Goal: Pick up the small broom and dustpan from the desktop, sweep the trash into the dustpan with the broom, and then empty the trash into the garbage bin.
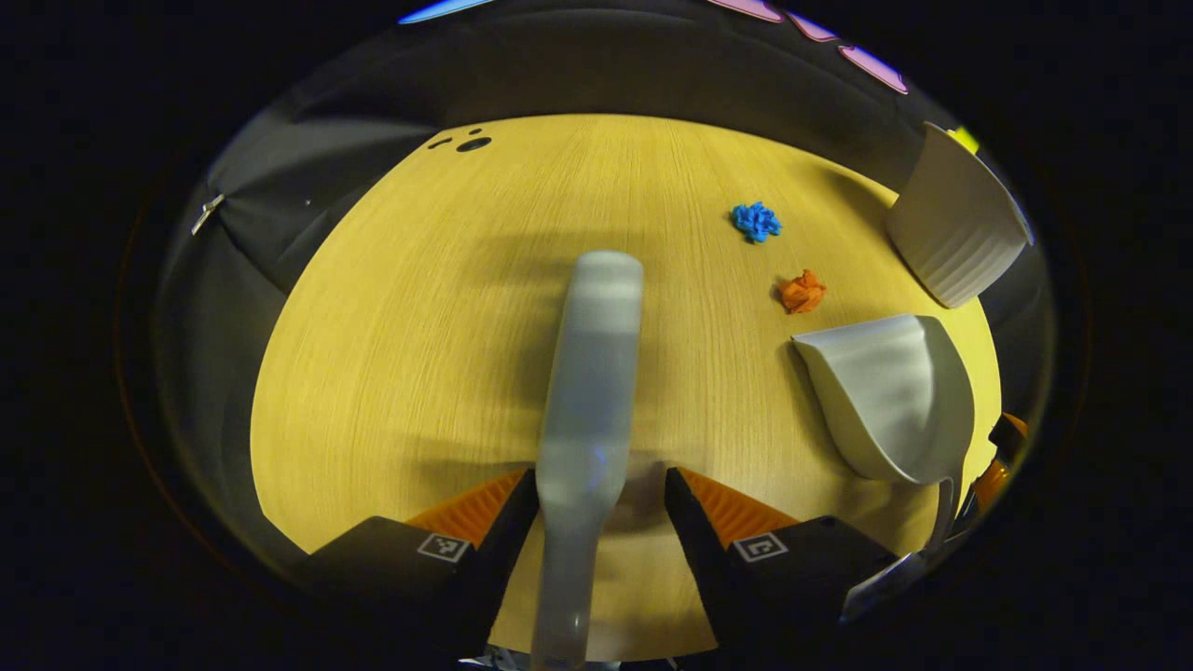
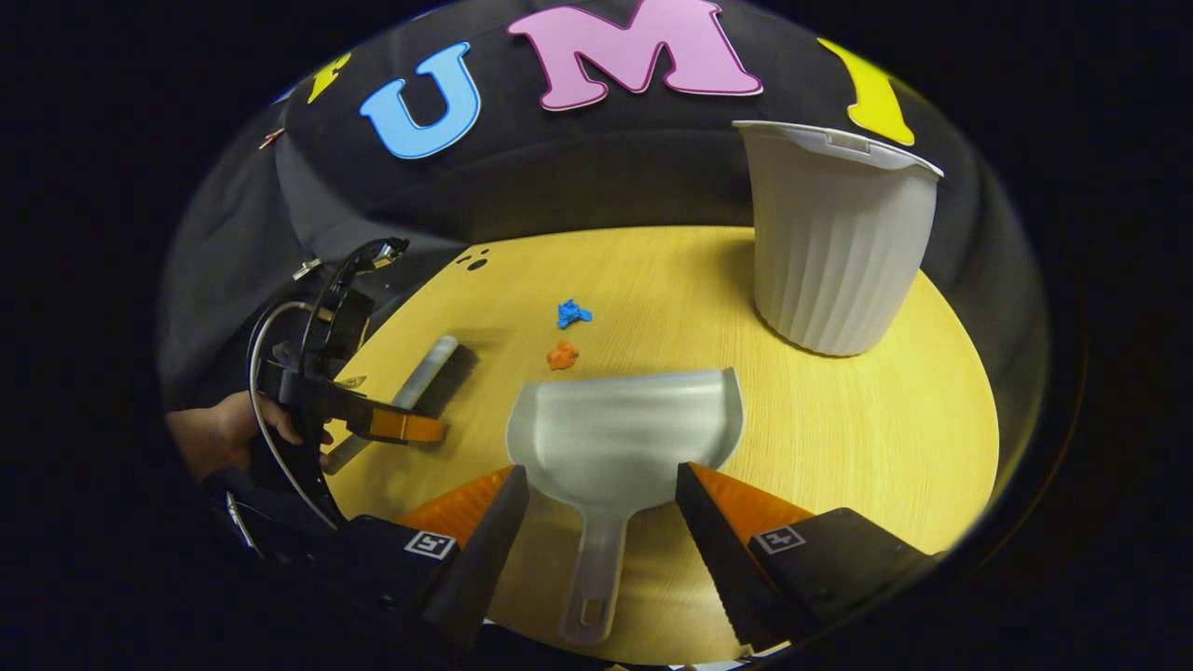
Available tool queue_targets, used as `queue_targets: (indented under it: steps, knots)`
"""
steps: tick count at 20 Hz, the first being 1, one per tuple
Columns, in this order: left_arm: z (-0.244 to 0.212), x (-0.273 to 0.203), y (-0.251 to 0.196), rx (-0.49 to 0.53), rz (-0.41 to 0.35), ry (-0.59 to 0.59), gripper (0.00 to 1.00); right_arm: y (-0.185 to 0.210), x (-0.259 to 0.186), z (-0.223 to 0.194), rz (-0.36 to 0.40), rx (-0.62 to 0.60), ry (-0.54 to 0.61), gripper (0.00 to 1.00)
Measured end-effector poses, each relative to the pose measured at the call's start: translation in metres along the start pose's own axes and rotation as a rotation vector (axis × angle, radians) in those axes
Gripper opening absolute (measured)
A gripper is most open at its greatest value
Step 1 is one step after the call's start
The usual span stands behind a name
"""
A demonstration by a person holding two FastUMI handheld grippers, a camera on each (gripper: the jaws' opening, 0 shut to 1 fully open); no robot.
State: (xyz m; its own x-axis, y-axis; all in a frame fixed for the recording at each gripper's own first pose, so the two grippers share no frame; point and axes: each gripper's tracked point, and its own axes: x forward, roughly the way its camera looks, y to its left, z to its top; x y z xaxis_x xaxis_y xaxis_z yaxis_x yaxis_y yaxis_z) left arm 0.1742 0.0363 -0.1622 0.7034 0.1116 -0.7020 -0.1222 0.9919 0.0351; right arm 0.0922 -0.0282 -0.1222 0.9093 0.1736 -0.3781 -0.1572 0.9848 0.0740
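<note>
The pale grey broom lies on the wooden table, its handle running between the fingers of my left gripper, which is open around it. The right gripper view shows the same broom with the left gripper over its near end, held by a hand. The grey dustpan rests flat, its handle lying between the spread fingers of my open right gripper. Blue crumpled trash and orange crumpled trash lie just beyond the dustpan's mouth.
A white ribbed garbage bin stands upright on the table's far right; it also appears in the left gripper view. Small dark holes mark the table's far left corner. Black cloth surrounds the table.
</note>
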Motion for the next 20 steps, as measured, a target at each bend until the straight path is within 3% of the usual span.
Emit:
queue_targets:
  steps: [6,8,10,15,20]
  knots:
    - [0.0,0.002,-0.006,0.069,-0.03,-0.005,0.74,-0.018,-0.006,-0.003,-0.061,0.058,0.004,0.99]
    - [0.001,0.001,-0.006,0.084,-0.034,-0.003,0.62,-0.017,-0.01,-0.005,-0.072,0.071,0.013,0.99]
    - [0.001,0.002,-0.006,0.089,-0.04,-0.005,0.4,-0.011,-0.013,-0.009,-0.081,0.081,0.036,0.99]
    - [0.002,0.0,-0.003,0.114,-0.081,-0.066,0.29,-0.001,-0.016,-0.019,-0.124,0.11,0.11,0.99]
    - [-0.005,-0.007,0.0,0.103,-0.153,-0.155,0.25,0.002,-0.007,-0.033,-0.172,0.129,0.16,0.99]
